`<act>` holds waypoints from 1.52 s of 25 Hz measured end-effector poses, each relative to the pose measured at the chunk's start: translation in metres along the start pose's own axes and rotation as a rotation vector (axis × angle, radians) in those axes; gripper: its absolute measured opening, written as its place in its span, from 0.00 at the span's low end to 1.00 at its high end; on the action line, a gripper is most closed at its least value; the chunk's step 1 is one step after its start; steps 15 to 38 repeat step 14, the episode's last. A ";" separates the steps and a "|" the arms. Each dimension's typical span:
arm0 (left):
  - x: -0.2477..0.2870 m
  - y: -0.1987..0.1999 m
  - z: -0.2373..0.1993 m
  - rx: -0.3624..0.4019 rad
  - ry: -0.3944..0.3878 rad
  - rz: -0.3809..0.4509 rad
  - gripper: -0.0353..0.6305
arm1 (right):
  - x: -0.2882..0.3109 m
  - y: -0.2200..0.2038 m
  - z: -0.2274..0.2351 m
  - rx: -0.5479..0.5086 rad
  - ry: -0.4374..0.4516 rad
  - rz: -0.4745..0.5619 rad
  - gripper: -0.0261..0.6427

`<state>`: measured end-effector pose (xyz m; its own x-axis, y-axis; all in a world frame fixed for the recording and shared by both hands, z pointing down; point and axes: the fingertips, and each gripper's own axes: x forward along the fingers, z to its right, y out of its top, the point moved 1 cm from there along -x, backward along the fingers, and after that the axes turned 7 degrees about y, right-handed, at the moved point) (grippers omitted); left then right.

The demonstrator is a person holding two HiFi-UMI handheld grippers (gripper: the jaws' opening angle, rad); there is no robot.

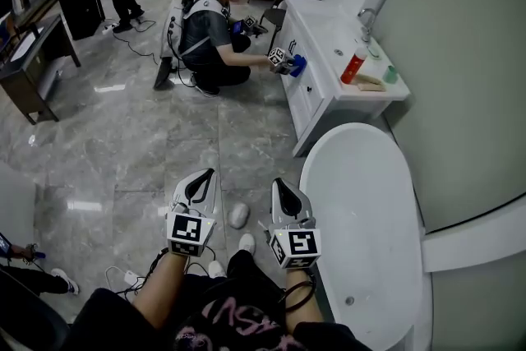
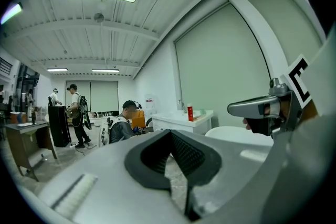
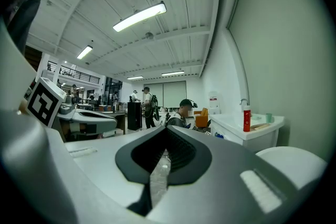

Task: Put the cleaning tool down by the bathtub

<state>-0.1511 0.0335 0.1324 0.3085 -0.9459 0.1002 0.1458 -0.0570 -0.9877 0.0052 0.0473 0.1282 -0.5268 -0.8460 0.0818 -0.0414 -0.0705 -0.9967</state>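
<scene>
Jaws of the left gripper and right gripper are closed, empty. At 12 o'clock between them, a pale oval object, probably the cleaning tool, lies on the floor; the bathtub is at 3 o'clock. Likely light, slightly soft; grip across its middle.

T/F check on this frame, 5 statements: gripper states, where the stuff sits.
1. The left gripper and the right gripper are both shut with nothing between the jaws. True.
2. The red bottle stands inside the bathtub. False: it stands on the vanity beyond the tub.
3. A pale rounded object lies on the floor, showing between the two grippers in the head view. True.
4. The right gripper is clamped on that pale object. False: the object lies free on the floor, clear of both grippers.
5. The bathtub is full of water. False: it looks empty, with the drain in plain sight.
</scene>
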 end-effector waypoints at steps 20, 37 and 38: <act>-0.022 -0.002 0.012 0.014 -0.022 0.012 0.05 | -0.025 -0.006 -0.012 -0.011 -0.009 -0.004 0.06; -0.022 -0.002 0.012 0.014 -0.022 0.012 0.05 | -0.025 -0.006 -0.012 -0.011 -0.009 -0.004 0.06; -0.022 -0.002 0.012 0.014 -0.022 0.012 0.05 | -0.025 -0.006 -0.012 -0.011 -0.009 -0.004 0.06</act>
